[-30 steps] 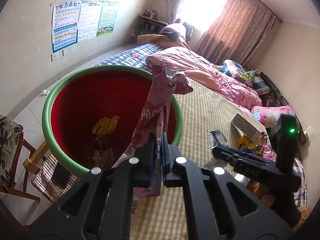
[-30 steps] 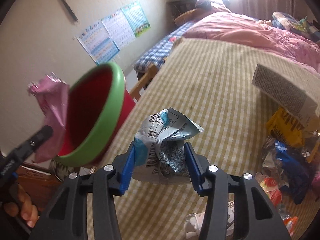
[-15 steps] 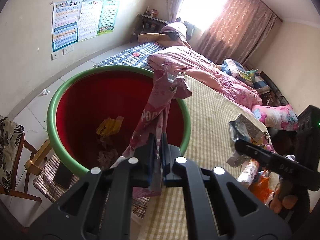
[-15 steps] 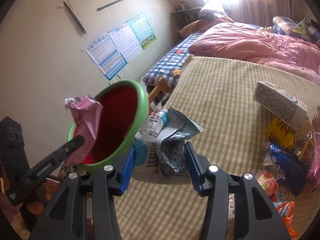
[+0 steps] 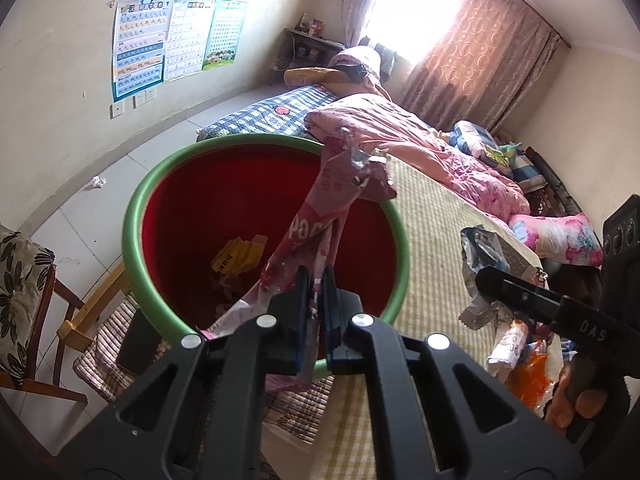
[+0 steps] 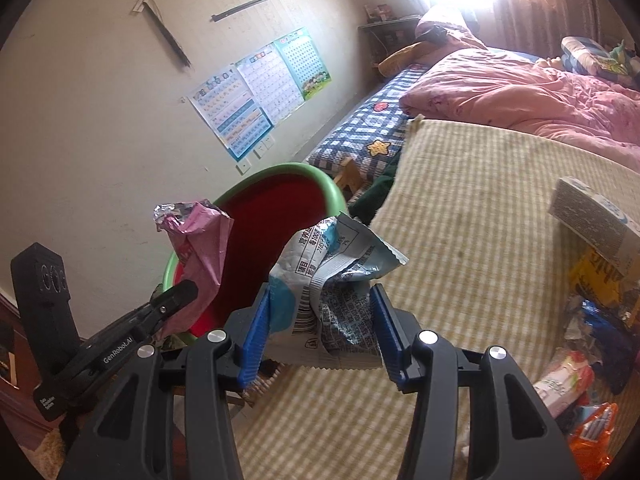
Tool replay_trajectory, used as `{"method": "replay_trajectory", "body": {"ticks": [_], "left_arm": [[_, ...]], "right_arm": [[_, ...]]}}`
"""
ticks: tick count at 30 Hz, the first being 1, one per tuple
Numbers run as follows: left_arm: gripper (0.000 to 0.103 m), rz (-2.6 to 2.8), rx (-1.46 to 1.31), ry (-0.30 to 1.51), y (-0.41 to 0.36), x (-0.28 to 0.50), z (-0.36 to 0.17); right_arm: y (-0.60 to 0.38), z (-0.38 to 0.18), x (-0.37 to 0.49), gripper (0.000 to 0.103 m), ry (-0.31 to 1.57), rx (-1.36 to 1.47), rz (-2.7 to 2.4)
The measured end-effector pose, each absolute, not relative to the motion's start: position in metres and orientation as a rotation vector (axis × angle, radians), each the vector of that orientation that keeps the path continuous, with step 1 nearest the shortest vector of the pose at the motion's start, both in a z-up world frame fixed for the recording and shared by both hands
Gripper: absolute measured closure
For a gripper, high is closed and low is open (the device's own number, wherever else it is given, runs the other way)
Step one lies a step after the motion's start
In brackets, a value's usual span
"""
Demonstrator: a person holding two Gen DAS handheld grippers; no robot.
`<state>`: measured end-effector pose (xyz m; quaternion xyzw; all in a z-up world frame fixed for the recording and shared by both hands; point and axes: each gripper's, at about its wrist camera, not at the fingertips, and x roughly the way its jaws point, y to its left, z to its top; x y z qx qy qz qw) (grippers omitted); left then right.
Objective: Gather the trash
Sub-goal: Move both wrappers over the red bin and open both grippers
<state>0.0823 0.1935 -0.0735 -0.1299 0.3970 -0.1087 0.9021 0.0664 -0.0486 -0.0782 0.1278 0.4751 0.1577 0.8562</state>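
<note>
My left gripper [image 5: 316, 312] is shut on a pink snack wrapper [image 5: 324, 216] and holds it over the red basin with a green rim [image 5: 160, 184]. Yellow and other scraps [image 5: 240, 256] lie in the basin's bottom. My right gripper [image 6: 320, 332] is shut on a crumpled blue-and-white wrapper [image 6: 332, 280], held above the checked mat near the basin [image 6: 280, 200]. The right gripper with its wrapper [image 5: 484, 256] shows at the right of the left wrist view; the left gripper and pink wrapper [image 6: 196, 240] show at the left of the right wrist view.
The basin stands on a wooden stool [image 5: 92, 312] beside the bed's edge. A pile of wrappers [image 6: 592, 320] and a carton [image 6: 592, 216] lies on the yellow checked mat [image 6: 480, 200] at the right. A pink quilt [image 5: 420, 148] lies behind. A chair [image 5: 20, 280] stands at the left.
The right gripper has lifted its blue-and-white wrapper off the mat and carried it left toward the basin. The left gripper has moved the pink wrapper further over the basin.
</note>
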Motion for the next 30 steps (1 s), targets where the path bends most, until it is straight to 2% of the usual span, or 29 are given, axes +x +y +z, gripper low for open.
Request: {"method": "replay_trajectory", "body": {"ticks": [21, 22, 23, 25, 30], "left_arm": [[0.098, -0.192, -0.285, 0.790, 0.232, 0.107, -0.068], [0.093, -0.185, -0.287, 0.790, 0.235, 0.108, -0.068], [0.082, -0.179, -0.292, 0.789, 0.236, 0.108, -0.068], [0.071, -0.165, -0.308, 0.779, 0.240, 0.107, -0.068], [0.063, -0.148, -0.311, 0.772, 0.244, 0.109, -0.066]], "right_arm": [[0.020, -0.078, 0.115, 0.053, 0.985, 0.208, 0.421], [0.022, -0.077, 0.117, 0.052, 0.982, 0.209, 0.428], [0.024, -0.077, 0.119, 0.045, 0.977, 0.208, 0.433], [0.027, -0.077, 0.119, 0.039, 0.972, 0.204, 0.451], [0.036, -0.073, 0.118, 0.024, 0.917, 0.185, 0.479]]}}
